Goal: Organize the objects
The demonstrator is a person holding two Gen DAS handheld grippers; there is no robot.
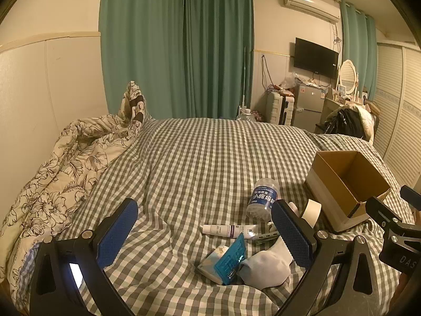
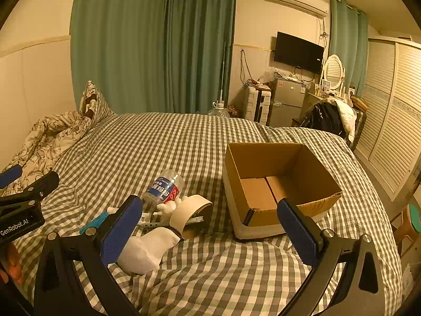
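An open empty cardboard box stands on the checked bed, also in the left wrist view. Left of it lies a small heap: a clear bottle with a blue label, a white tube, a teal card on a small pack, a white sock, a tape roll and a small white figure. My left gripper is open above the heap. My right gripper is open, between the heap and the box.
A crumpled flowered quilt lies along the bed's left side by the wall. Green curtains, a fridge, a dresser and a chair with clothes stand beyond the bed. Louvred wardrobe doors are at the right.
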